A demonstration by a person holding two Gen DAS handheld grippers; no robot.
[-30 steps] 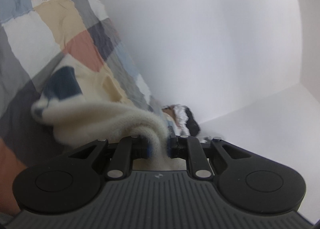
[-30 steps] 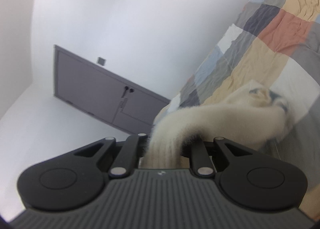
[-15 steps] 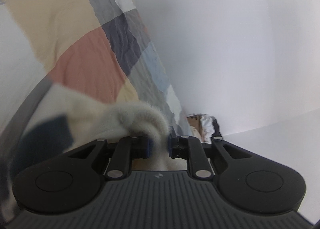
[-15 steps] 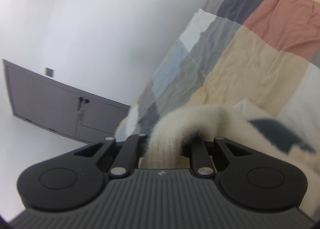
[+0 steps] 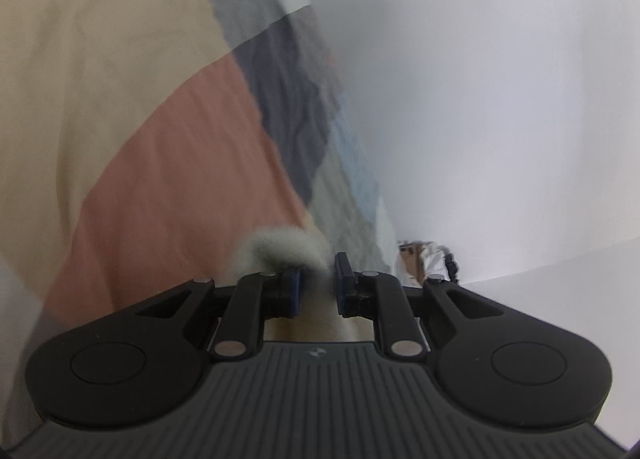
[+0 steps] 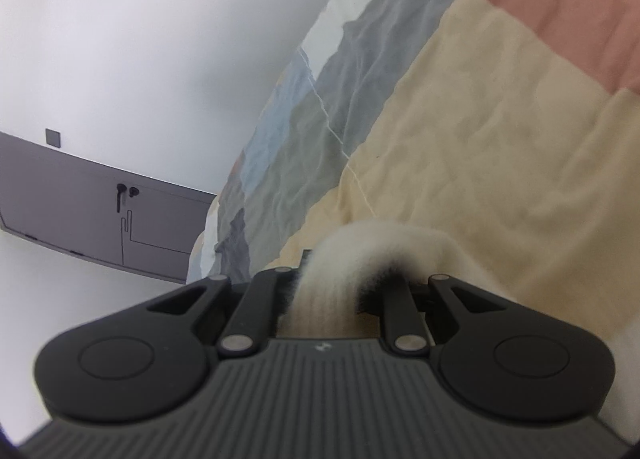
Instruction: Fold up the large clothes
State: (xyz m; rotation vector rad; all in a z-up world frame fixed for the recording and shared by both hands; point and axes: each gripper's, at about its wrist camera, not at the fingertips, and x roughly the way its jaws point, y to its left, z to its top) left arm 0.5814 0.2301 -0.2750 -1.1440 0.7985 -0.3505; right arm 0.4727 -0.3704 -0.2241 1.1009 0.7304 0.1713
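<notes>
Both my tools clamped on fleece: left tool (image 5: pixel 316 283), right tool (image 6: pixel 328 293). Fleece (image 6: pixel 372 243) hangs low over quilt (image 6: pixel 500 139). Soft, floppy, likely light; grip edges, corners.

A plain white wall (image 6: pixel 140 39) and pale floor (image 6: pixel 60 279) – even, soft light. A grey low cabinet with dark handles (image 6: pixel 120 219) stands against the wall; a patchwork quilted bedspread (image 5: pixel 140 119) lies beside it.

The left gripper (image 5: pixel 316 287) has a ribbed dark grey body, black linkage arms with silver rivets and blue-edged pads; the right gripper (image 6: pixel 328 291) looks alike (pads hidden).
</notes>
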